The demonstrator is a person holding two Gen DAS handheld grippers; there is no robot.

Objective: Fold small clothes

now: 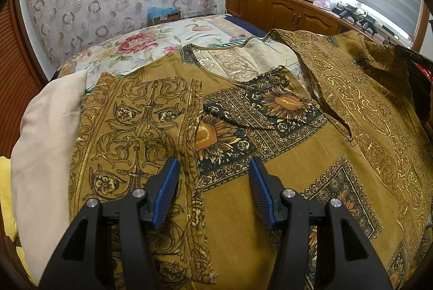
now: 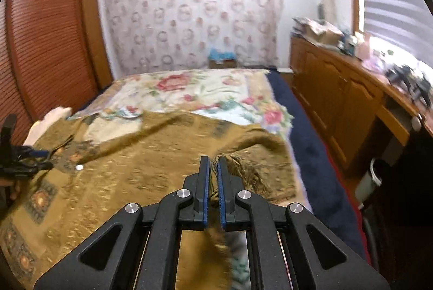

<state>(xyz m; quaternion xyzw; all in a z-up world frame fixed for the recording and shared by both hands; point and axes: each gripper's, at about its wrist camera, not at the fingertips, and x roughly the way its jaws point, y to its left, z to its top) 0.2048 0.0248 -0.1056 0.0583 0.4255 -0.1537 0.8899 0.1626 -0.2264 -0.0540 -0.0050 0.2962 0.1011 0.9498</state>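
Across the floral bedspread (image 1: 140,46), filling the lower centre of both views, lies the mustard printed garment (image 1: 284,154), long axis running from bottom edge up toward the neckline at upper middle, one side panel already folded inward at left. At lower centre of the right wrist view sits the right gripper (image 2: 213,168), clamped on a fringed edge of cloth (image 2: 238,168) at the garment's right border, so nearer to the unfolded side, remaining fabric spreading leftward from it. At lower centre of the left wrist view hovers the left gripper (image 1: 213,176), jaws parted, holding nothing, above the folded panel's edge.
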